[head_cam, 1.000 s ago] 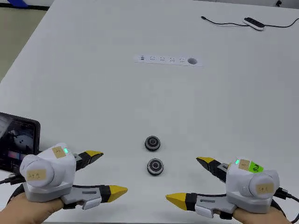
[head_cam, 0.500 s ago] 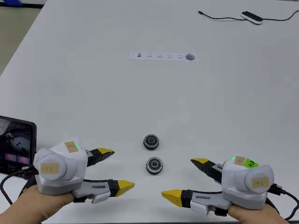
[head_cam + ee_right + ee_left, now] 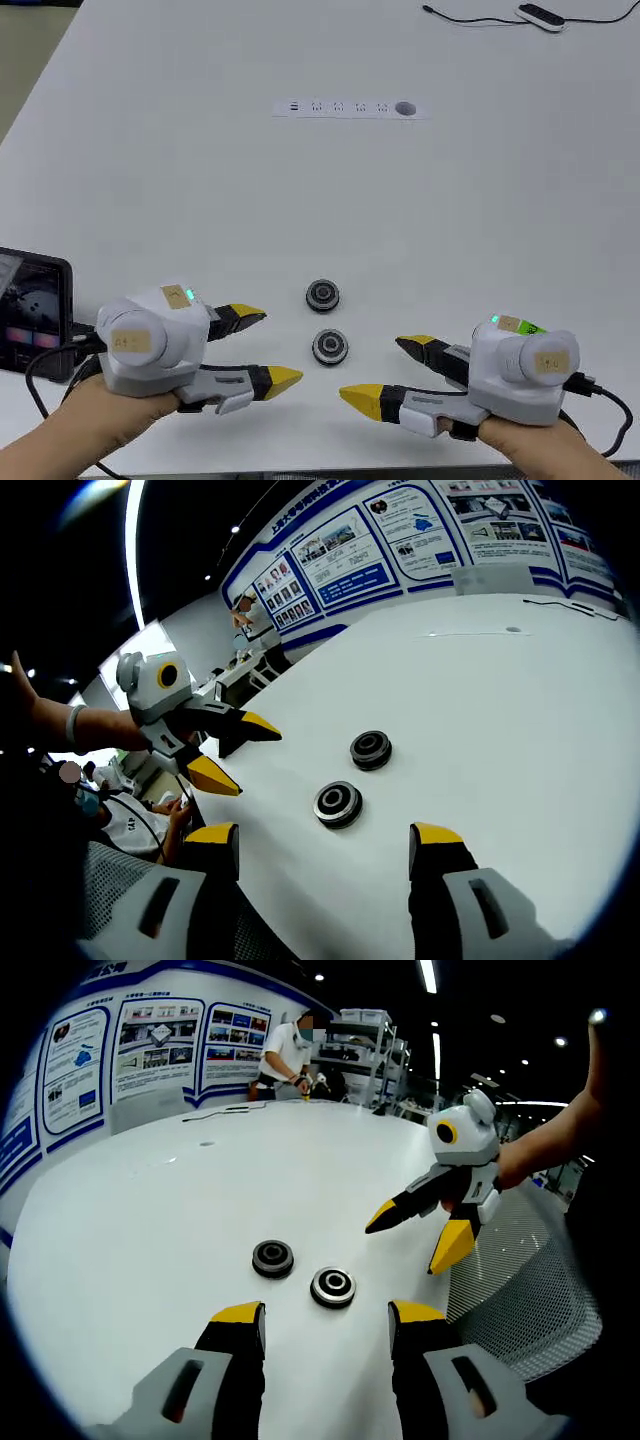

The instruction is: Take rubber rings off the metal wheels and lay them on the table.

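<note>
Left gripper (image 3: 272, 346) and right gripper (image 3: 378, 368) have edged toward the near wheel (image 3: 330, 346), both spread open. Likely stiff, heavy metal under a stretchy rubber ring (image 3: 317, 347); pinch its outer edge.

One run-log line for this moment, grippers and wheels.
left gripper: open, empty | right gripper: open, empty | near wheel, far wheel: flat on table, apart, between grippers | stage: nothing gripped yet
</note>
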A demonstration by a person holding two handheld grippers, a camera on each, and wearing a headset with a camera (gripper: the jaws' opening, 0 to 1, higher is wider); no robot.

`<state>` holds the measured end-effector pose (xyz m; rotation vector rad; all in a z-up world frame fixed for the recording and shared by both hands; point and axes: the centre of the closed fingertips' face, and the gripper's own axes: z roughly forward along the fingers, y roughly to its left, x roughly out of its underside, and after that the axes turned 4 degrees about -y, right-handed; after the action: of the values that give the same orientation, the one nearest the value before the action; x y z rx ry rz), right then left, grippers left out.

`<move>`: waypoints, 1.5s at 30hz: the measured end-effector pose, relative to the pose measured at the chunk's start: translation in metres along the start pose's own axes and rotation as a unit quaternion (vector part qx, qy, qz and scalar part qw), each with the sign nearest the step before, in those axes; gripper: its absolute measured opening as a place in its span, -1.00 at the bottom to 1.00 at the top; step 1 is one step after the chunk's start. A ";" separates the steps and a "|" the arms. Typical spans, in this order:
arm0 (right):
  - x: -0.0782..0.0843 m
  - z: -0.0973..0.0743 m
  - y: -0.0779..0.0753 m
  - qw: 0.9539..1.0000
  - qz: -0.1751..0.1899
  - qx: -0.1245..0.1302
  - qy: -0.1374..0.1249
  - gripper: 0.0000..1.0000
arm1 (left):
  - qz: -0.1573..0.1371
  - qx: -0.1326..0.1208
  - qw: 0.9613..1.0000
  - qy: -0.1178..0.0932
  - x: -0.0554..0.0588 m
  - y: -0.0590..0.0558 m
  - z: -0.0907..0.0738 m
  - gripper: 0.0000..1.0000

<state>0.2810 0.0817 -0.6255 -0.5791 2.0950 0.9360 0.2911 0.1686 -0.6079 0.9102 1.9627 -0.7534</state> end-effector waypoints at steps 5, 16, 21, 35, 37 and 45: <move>-0.001 0.002 -0.002 1.000 0.024 -0.002 0.000 0.36 | 0.005 0.009 1.000 0.007 -0.001 -0.002 0.007 -0.01; -0.003 0.006 -0.004 0.996 0.085 -0.008 -0.010 0.27 | 0.029 0.032 0.999 0.022 -0.002 -0.008 0.021 -0.18; -0.002 0.008 -0.003 0.995 0.097 -0.010 -0.010 0.25 | 0.042 0.043 0.998 0.033 -0.001 -0.010 0.027 -0.25; -0.006 0.010 -0.001 0.989 0.146 -0.022 -0.023 0.20 | 0.110 0.053 0.991 0.061 0.000 -0.012 0.048 -0.52; -0.006 0.010 -0.001 0.988 0.149 -0.023 -0.022 0.20 | 0.118 0.058 0.989 0.066 0.001 -0.015 0.051 -0.53; -0.007 0.012 0.002 0.987 0.157 -0.029 -0.026 0.19 | 0.150 0.071 0.982 0.087 0.007 -0.018 0.058 -0.64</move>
<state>0.2892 0.0927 -0.6246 -0.2506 2.1544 1.1778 0.2984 0.1165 -0.6385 1.3633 1.8760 -0.6608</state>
